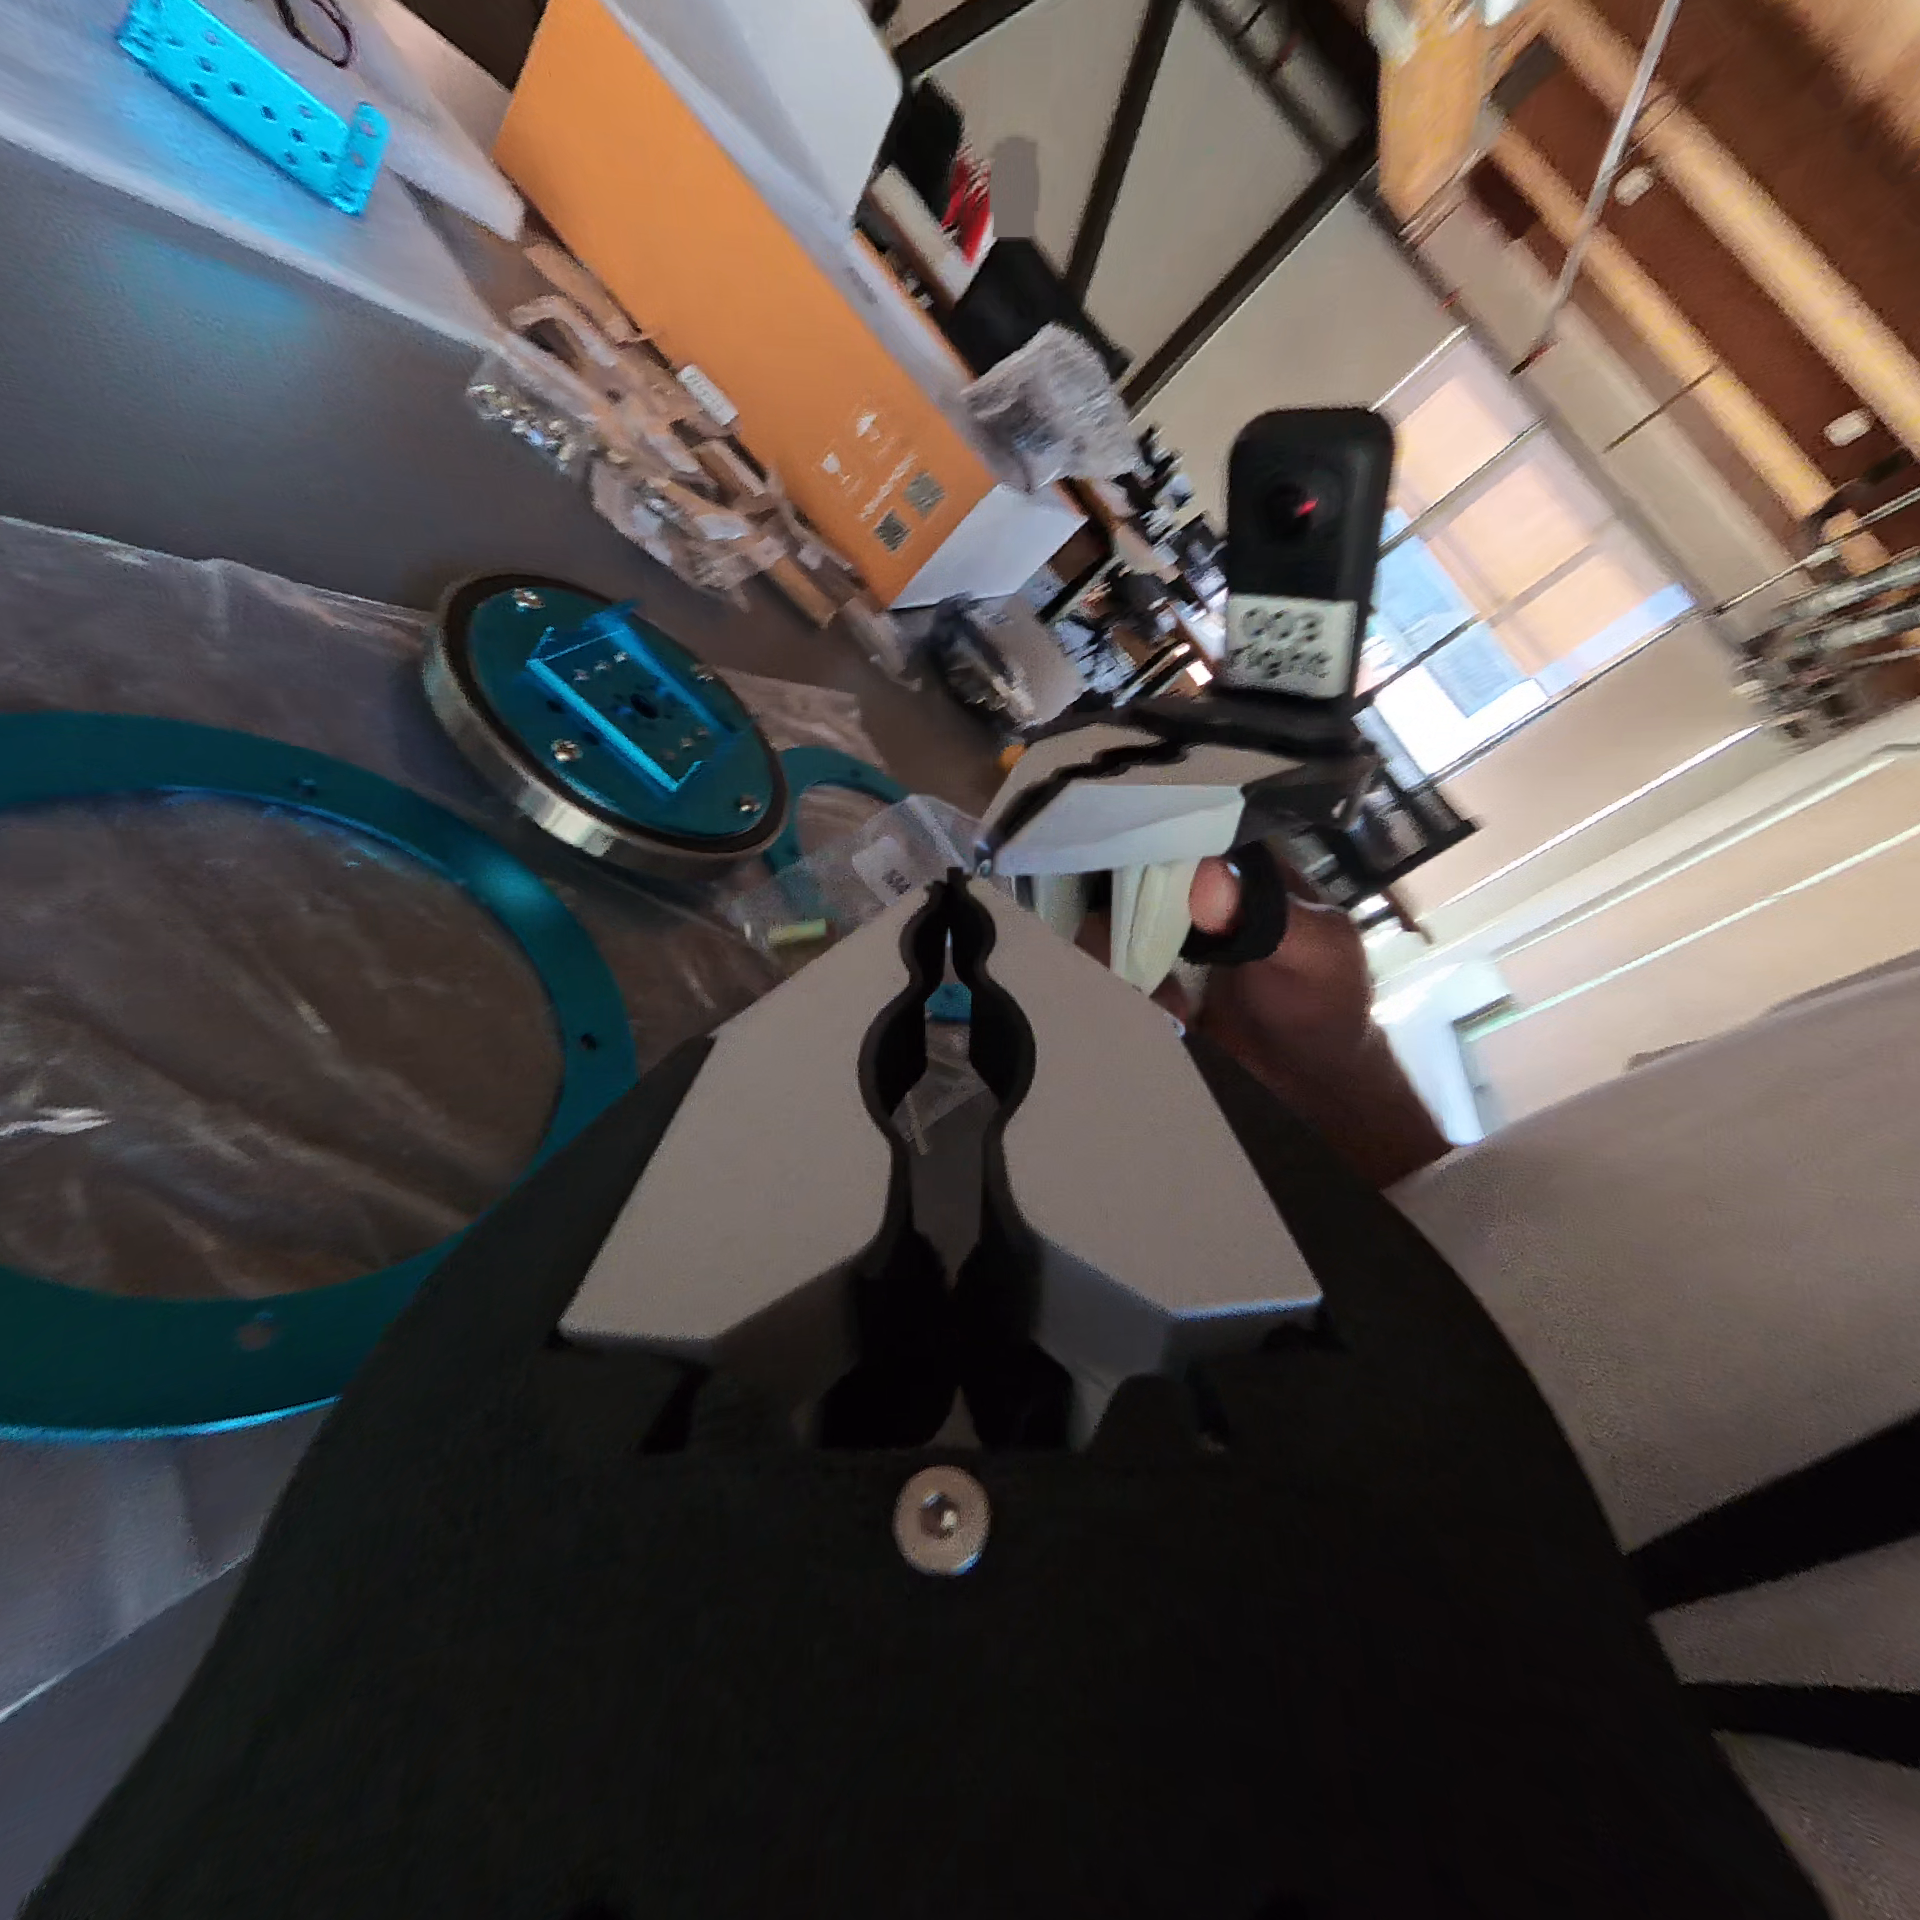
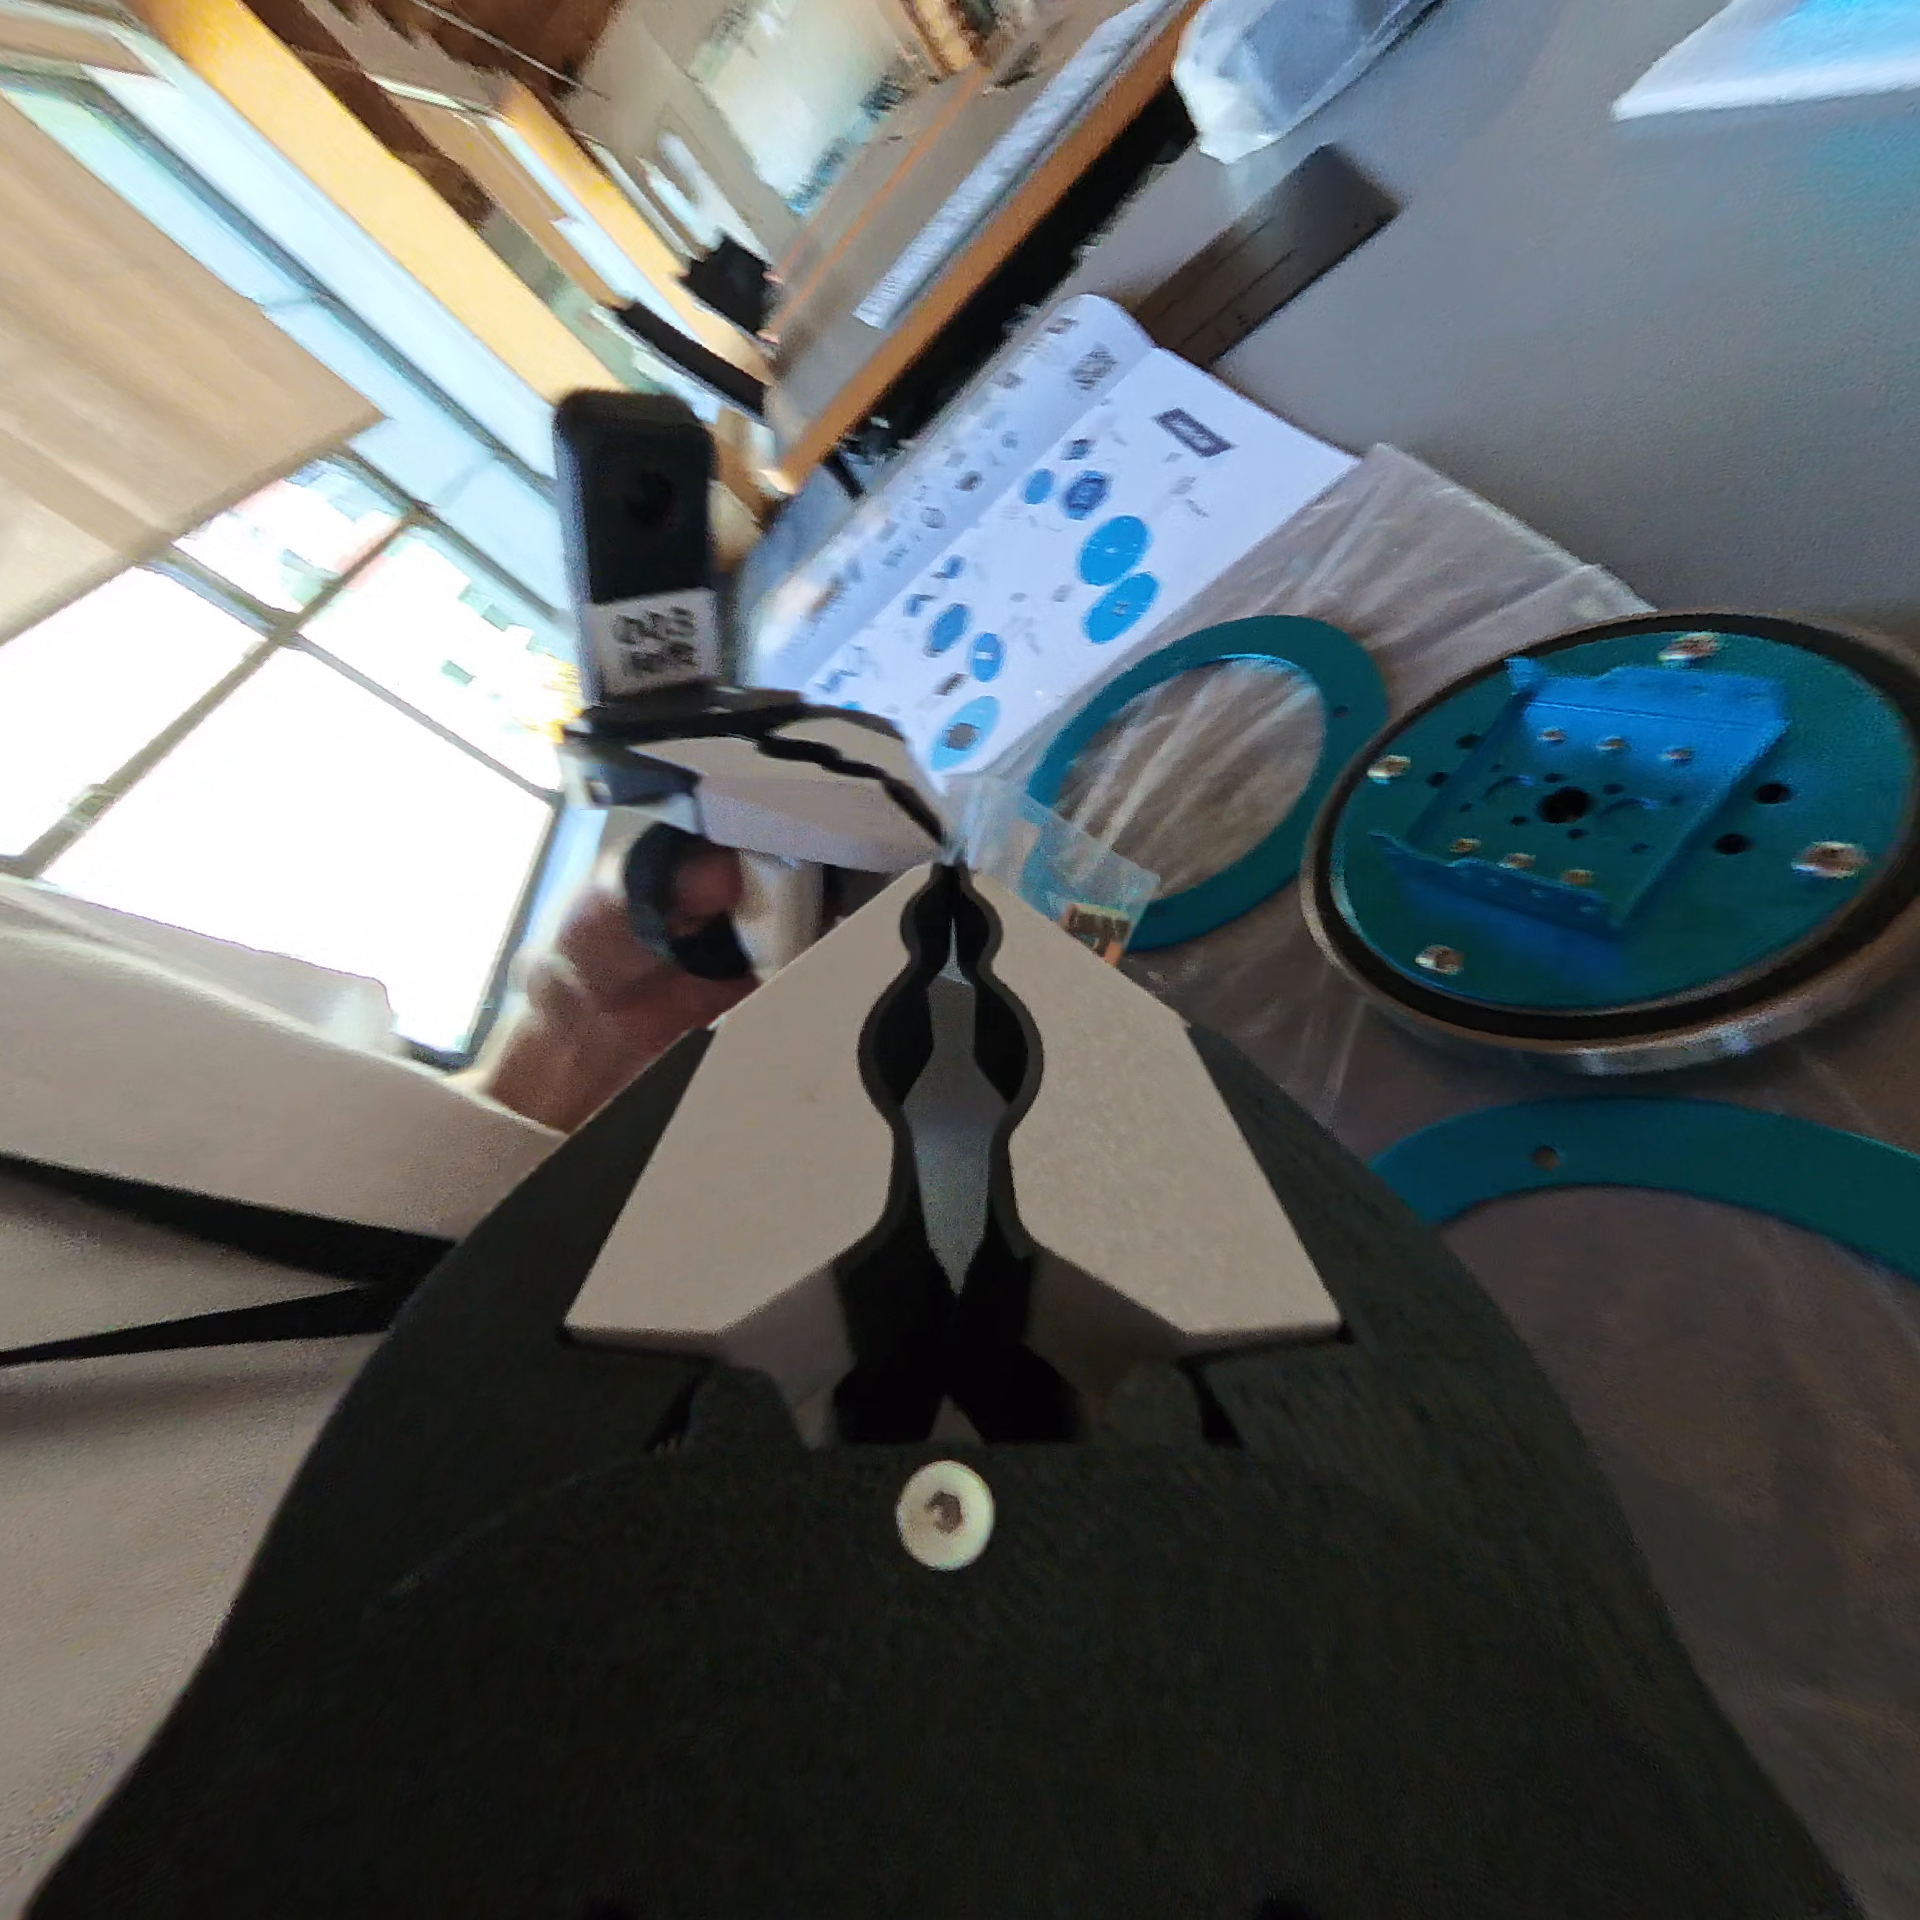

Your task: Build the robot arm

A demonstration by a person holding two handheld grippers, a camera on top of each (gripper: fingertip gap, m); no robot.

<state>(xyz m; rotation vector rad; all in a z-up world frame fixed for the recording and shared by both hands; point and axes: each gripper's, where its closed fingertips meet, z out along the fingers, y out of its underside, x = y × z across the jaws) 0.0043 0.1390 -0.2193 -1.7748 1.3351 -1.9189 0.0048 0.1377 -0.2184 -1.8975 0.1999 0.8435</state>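
We find both grippers raised above the grey work table [image 1: 208, 343], tip to tip. The left gripper [image 1: 951, 902] has its grey fingers [image 1: 790, 1122] brought together, and so does the right gripper [image 2: 951, 883]. Both sets of tips meet at the edge of a small clear plastic bag with a white label [image 1: 899, 857]; each pair appears to pinch a corner of it, though blur keeps us from confirming the contact. In the right wrist view the bag [image 2: 1070, 862] hangs just beyond the tips, holding small items we cannot identify.

On crinkled clear plastic sheeting [image 1: 208, 1091] below lie a large flat teal metal ring [image 1: 582, 987], a second smaller teal ring [image 2: 1340, 675], and a round silver-rimmed disc with a teal face and a blue bracket screwed on top [image 1: 613, 717]. The disc overlaps the smaller ring's edge.

Farther back we note a perforated blue metal strip [image 1: 249, 99], an orange and white cardboard box [image 1: 717, 260], and a printed white sheet with blue part drawings [image 2: 1049, 540].
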